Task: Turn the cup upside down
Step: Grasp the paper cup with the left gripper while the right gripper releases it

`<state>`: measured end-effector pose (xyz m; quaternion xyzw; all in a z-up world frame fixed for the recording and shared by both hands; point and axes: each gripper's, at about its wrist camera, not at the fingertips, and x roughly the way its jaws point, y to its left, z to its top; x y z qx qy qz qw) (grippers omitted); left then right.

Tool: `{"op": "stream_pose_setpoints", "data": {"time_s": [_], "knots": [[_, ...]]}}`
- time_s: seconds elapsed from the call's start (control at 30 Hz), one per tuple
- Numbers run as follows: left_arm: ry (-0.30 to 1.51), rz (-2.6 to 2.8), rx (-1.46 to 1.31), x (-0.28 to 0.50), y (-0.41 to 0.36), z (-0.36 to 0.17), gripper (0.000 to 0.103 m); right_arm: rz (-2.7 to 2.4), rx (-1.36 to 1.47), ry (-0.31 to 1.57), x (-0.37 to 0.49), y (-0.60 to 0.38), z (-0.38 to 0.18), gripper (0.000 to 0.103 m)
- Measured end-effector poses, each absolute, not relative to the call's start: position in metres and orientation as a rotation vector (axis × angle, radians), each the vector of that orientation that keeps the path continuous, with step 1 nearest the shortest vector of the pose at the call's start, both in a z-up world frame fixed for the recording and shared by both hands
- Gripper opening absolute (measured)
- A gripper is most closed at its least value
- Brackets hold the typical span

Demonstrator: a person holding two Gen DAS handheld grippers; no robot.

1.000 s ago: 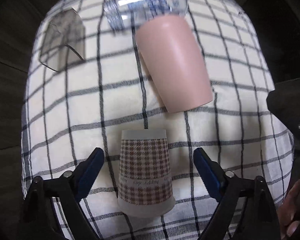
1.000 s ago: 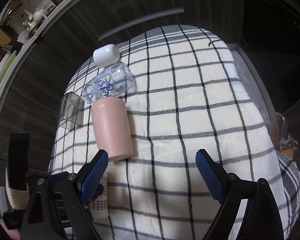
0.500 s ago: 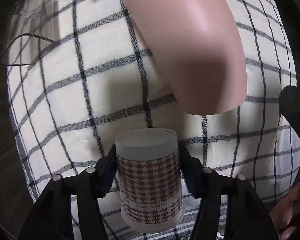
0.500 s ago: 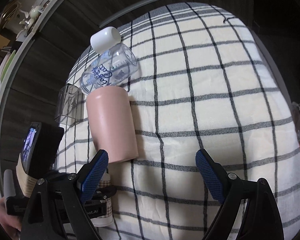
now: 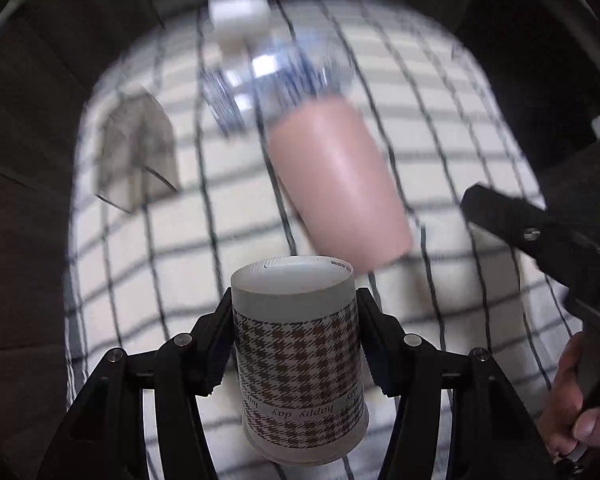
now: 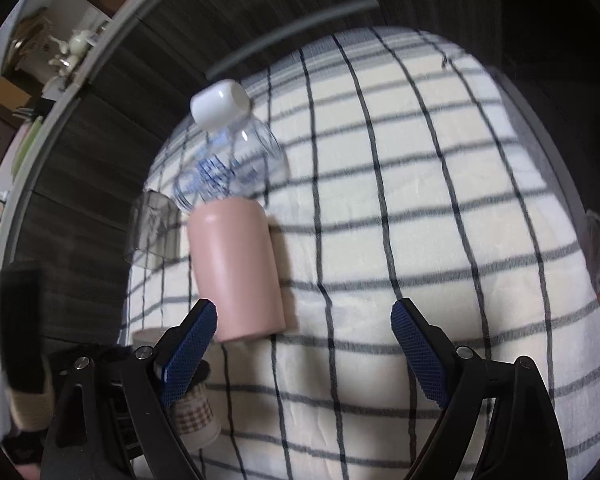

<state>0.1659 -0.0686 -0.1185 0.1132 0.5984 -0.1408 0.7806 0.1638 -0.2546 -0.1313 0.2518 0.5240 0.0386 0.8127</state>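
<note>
A paper cup (image 5: 298, 354) with a brown houndstooth print stands upside down, base up and rim down. My left gripper (image 5: 296, 340) is shut on its sides and holds it lifted a little off the checked cloth (image 5: 172, 264). The cup also shows in the right wrist view (image 6: 194, 414), low at the left behind my right gripper's finger. My right gripper (image 6: 304, 350) is open and empty above the cloth, to the right of the cup.
A pink cup (image 5: 336, 188) lies on its side just beyond the paper cup. A clear bottle (image 5: 272, 76) with a white cap lies behind it. A clear grey square cup (image 5: 138, 156) sits at the far left. Dark wood surrounds the cloth.
My left gripper closed on the paper cup and has lifted it off the cloth, pulling back from the pink cup. My right gripper stays open and has shifted slightly.
</note>
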Motion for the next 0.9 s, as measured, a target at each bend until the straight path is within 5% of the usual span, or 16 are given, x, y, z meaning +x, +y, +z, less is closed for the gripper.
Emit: {"op": "stream_pose_setpoints", "data": {"time_s": [0.37,0.9], "knots": [[0.699,-0.280,0.141,0.126,-0.040,-0.095,0.056,0.062,0.411,1.005,0.154,-0.242,-0.135,0.089],[0.759,-0.235,0.096,0.127,-0.036,-0.137,0.058,0.054,0.412,0.997,0.155,-0.254,-0.148,0.089]]}}
